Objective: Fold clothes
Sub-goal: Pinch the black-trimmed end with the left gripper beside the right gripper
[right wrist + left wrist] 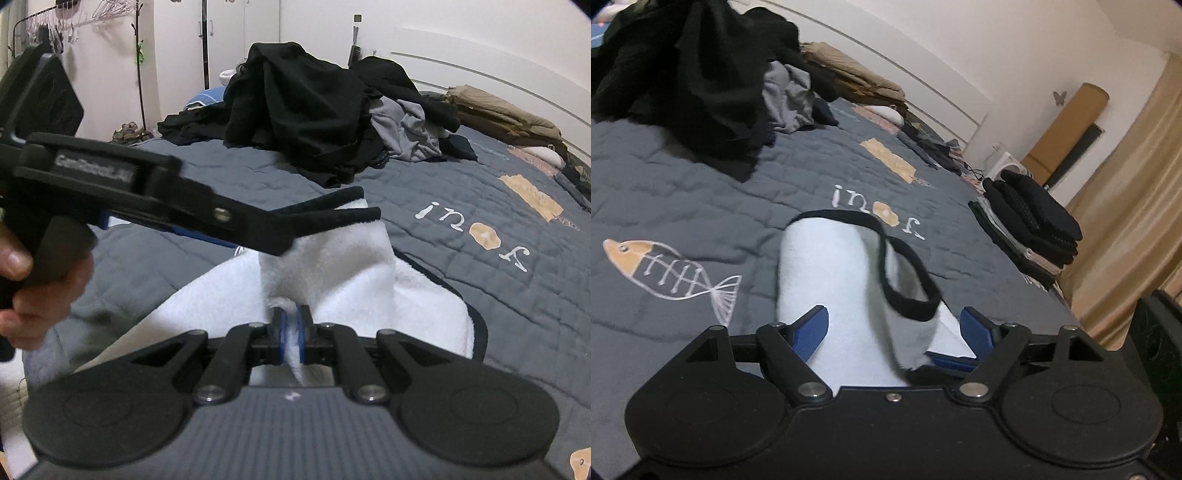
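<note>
Grey bed quilt (480, 192) holds a white towel (354, 280) near its front edge. Right gripper (291, 332) pinches the towel tight. Left gripper (897, 328) has fingers apart, with towel between them. Dark clothes pile (303, 110) sits farther back.

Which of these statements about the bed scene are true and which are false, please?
1. The right gripper is shut on the white towel. True.
2. The left gripper clamps the towel tightly. False: its fingers stand wide apart, with the towel lying loosely between them.
3. The towel has a black border. True.
4. The pile of unfolded clothes is mostly red. False: it is mostly black, with some grey pieces.
5. A stack of folded dark clothes sits near the edge of the bed. True.
6. The grey quilt is plain. False: it shows a fish picture and letters.
</note>
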